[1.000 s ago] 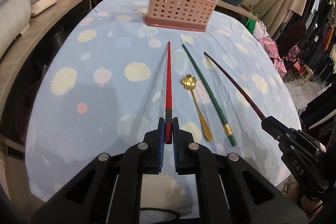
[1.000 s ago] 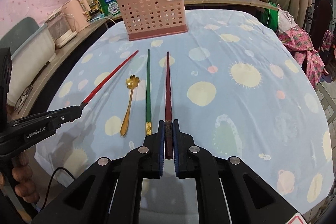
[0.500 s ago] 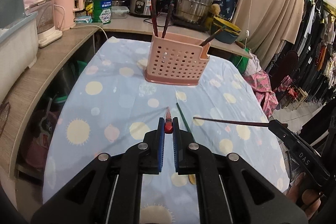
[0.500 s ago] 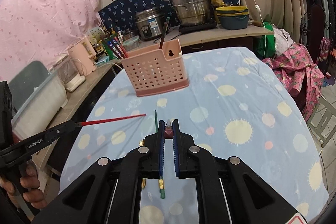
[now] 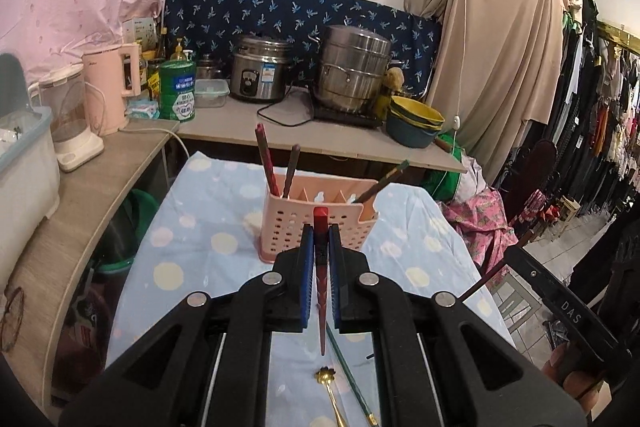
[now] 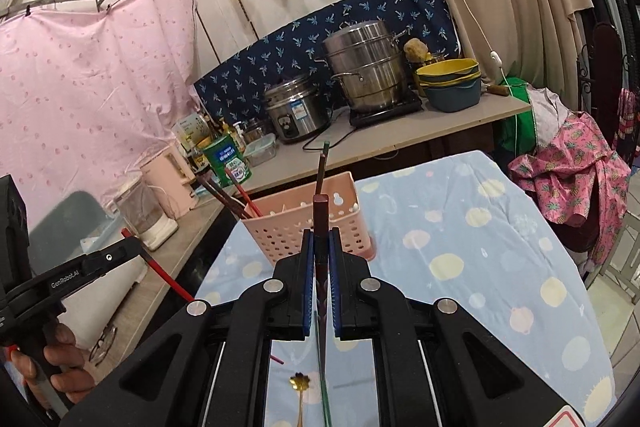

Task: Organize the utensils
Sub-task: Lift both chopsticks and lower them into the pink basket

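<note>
The pink basket [image 5: 320, 223] stands on the dotted cloth [image 5: 208, 227], already holding a few sticks, so it is your drop-off point. Your left gripper [image 5: 320, 255] is clamped on a red chopstick [image 5: 321, 267], thick end up and tip hanging down, probably so it can drop straight into a slot. Your right gripper [image 6: 320, 259] is closed on a dark maroon chopstick [image 6: 321, 227] the same way. Both hang on the near side of the basket. The green chopstick [image 5: 352, 375] and gold spoon [image 5: 330, 391] lie on the cloth nearer you than the basket, waiting their turn.
</note>
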`<action>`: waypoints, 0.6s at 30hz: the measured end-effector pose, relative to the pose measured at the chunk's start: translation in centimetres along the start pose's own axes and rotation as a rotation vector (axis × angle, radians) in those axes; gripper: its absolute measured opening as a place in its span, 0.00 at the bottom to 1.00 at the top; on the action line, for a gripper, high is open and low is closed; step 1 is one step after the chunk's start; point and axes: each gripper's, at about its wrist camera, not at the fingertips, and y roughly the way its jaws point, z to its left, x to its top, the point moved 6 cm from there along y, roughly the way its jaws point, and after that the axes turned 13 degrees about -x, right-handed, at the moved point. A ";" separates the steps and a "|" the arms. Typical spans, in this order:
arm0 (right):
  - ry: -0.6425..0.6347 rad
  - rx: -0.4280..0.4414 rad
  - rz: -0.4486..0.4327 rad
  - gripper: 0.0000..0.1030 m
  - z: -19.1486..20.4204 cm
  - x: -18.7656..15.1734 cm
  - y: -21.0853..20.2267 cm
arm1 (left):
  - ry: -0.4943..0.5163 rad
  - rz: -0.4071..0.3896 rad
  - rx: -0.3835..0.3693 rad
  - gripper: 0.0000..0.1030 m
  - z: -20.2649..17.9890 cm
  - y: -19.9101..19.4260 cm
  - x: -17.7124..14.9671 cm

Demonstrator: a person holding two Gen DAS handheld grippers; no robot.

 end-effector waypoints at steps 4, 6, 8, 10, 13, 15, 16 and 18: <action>0.023 0.017 -0.048 0.07 0.6 2.7 0.6 | 0.010 -0.043 0.002 0.07 -0.2 0.5 2.5; 0.035 0.030 -0.075 0.07 1.1 4.1 1.0 | 0.016 -0.069 0.002 0.07 -0.3 0.8 4.1; 0.046 0.041 -0.103 0.07 1.6 5.5 1.4 | 0.025 -0.096 0.003 0.07 -0.4 0.9 5.6; 0.056 0.046 -0.131 0.07 2.1 6.9 1.9 | 0.036 -0.130 0.012 0.07 -0.5 1.0 7.2; 0.075 0.061 -0.165 0.07 2.8 9.1 2.7 | 0.039 -0.174 0.015 0.07 -0.4 1.3 9.6; 0.090 0.071 -0.180 0.07 3.2 10.4 3.5 | 0.044 -0.198 0.024 0.07 -0.2 1.7 10.9; 0.095 0.073 -0.186 0.07 3.3 10.9 3.9 | 0.043 -0.207 0.027 0.07 0.0 2.0 11.4; 0.113 0.071 -0.194 0.07 3.5 11.9 5.0 | 0.041 -0.219 0.032 0.07 0.2 2.6 12.2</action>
